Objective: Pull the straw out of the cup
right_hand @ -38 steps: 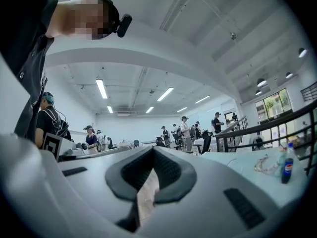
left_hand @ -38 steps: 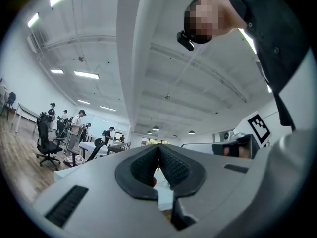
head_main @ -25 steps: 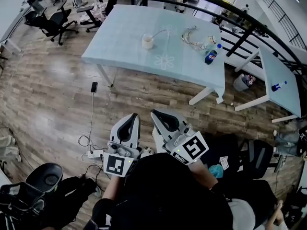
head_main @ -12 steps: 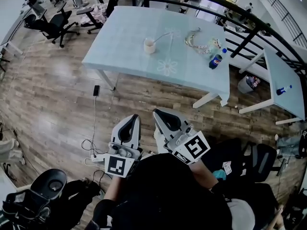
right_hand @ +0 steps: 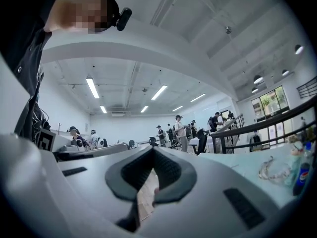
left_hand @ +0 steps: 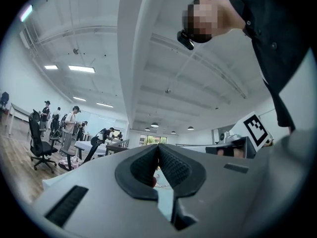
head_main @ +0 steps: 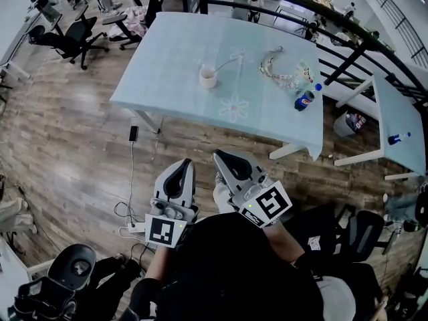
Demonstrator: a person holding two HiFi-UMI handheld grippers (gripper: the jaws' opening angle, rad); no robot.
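- Head view: the cup [head_main: 208, 77] sits on the desk [head_main: 180, 52] at 12 o'clock from you, well apart from both tools. The straw [head_main: 226, 49] leans out of it toward 2 o'clock.
- Left hand-held gripper [head_main: 185, 163] and right hand-held gripper [head_main: 218, 156]: jaws together on both, nothing between them, over the wood floor [head_main: 80, 132].
- Step in hand, as I judge it: approach. Close on the desk edge, part one pair of jaws, pinch the straw high and pull along its lean. Steady the cup with the other.
- Cup: small, pale, round, probably light, so it may tip. Straw: thin, pale, looks bendy. Desk top: smooth light blue with a flower print.
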